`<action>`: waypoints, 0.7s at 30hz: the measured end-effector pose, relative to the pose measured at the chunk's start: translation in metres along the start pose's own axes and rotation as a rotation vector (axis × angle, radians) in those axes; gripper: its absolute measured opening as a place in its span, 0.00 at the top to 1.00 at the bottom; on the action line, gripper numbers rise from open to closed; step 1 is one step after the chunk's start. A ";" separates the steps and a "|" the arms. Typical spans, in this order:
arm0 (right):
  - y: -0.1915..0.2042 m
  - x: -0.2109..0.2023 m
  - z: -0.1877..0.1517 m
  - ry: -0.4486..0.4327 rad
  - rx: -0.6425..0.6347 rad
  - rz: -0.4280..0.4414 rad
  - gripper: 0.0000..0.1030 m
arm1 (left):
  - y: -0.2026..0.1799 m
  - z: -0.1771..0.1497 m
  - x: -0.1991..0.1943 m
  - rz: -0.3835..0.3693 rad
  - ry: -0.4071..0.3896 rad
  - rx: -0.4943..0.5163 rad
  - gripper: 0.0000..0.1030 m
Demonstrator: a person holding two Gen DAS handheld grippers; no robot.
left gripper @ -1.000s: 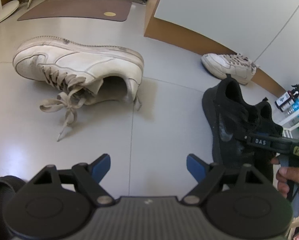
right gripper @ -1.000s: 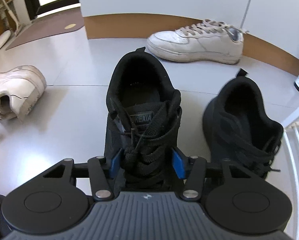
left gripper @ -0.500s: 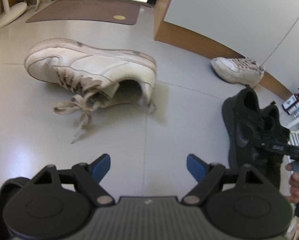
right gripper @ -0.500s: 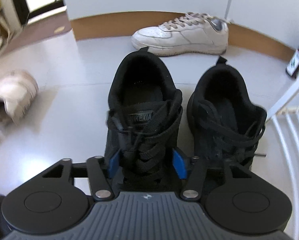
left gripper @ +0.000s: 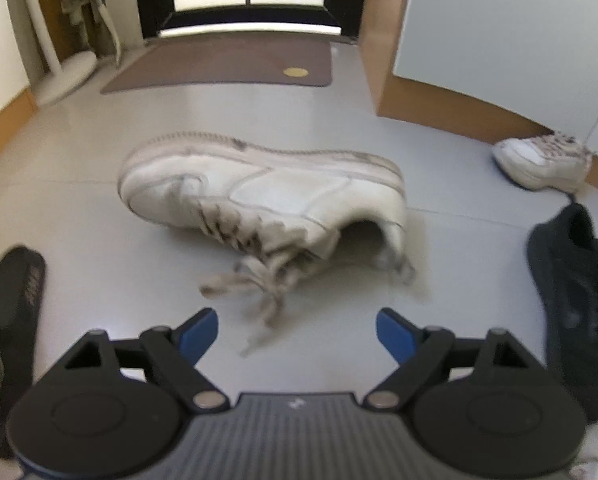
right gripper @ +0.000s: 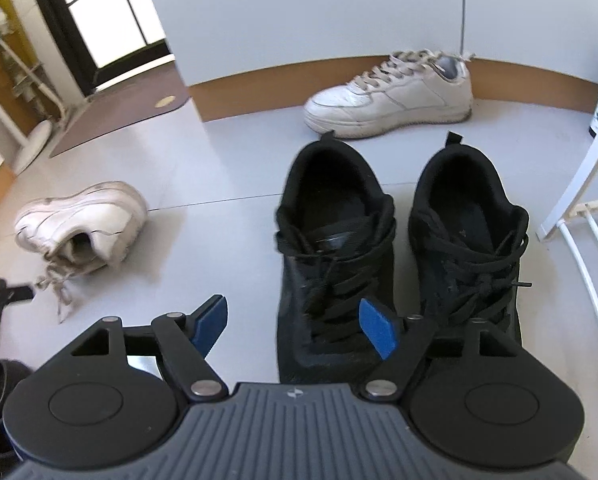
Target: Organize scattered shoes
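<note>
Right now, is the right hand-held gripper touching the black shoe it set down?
Apart. In the right wrist view the right hand-held gripper is open and drawn back; its blue pads sit above the left black shoe, clamping nothing.

A smooth, faintly glossy floor is being shown, light being reflected in soft patches. The tipped white sneaker is being seen as scuffed, leather-like, with frayed cloth laces. The upright white sneaker is being shown cleaner, with a slight sheen and creases. The two black shoes are being presented as matt, with woven cloth laces. The left gripper and right gripper are being shown in matt black plastic with blue pads, ribbed grey housing and small shiny metal pins. The doormat is being seen as rough, dull brown fabric.
</note>
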State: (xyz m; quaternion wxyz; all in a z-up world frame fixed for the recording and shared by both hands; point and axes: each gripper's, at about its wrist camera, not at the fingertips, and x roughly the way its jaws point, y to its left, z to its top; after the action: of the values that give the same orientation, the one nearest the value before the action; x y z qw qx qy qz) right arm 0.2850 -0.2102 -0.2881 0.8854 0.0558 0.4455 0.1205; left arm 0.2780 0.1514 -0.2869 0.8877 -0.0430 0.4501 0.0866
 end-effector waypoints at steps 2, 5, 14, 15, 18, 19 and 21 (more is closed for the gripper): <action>0.001 -0.006 -0.002 0.001 0.000 0.014 0.22 | -0.001 0.007 0.007 0.009 -0.006 0.000 0.13; 0.000 -0.009 -0.005 0.009 -0.001 0.021 0.22 | -0.008 0.017 0.015 0.044 -0.027 0.037 0.13; -0.006 -0.010 -0.014 0.038 0.016 0.028 0.21 | -0.030 0.027 0.034 0.117 -0.054 0.174 0.11; -0.006 -0.010 -0.015 0.040 0.017 0.030 0.21 | -0.031 0.028 0.034 0.125 -0.061 0.180 0.11; -0.005 -0.010 -0.017 0.047 0.013 0.032 0.21 | -0.029 0.030 0.034 0.138 -0.077 0.186 0.10; -0.006 -0.010 -0.017 0.048 0.012 0.033 0.21 | -0.029 0.030 0.035 0.140 -0.077 0.189 0.10; -0.006 -0.010 -0.019 0.051 0.011 0.035 0.21 | -0.029 0.031 0.043 0.155 -0.066 0.203 0.10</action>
State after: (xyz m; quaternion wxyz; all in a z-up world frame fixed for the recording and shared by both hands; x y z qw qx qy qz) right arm 0.2654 -0.2186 -0.2929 0.8711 0.0651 0.4677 0.1348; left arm 0.3329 0.1325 -0.3028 0.8924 0.0850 0.4293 0.1102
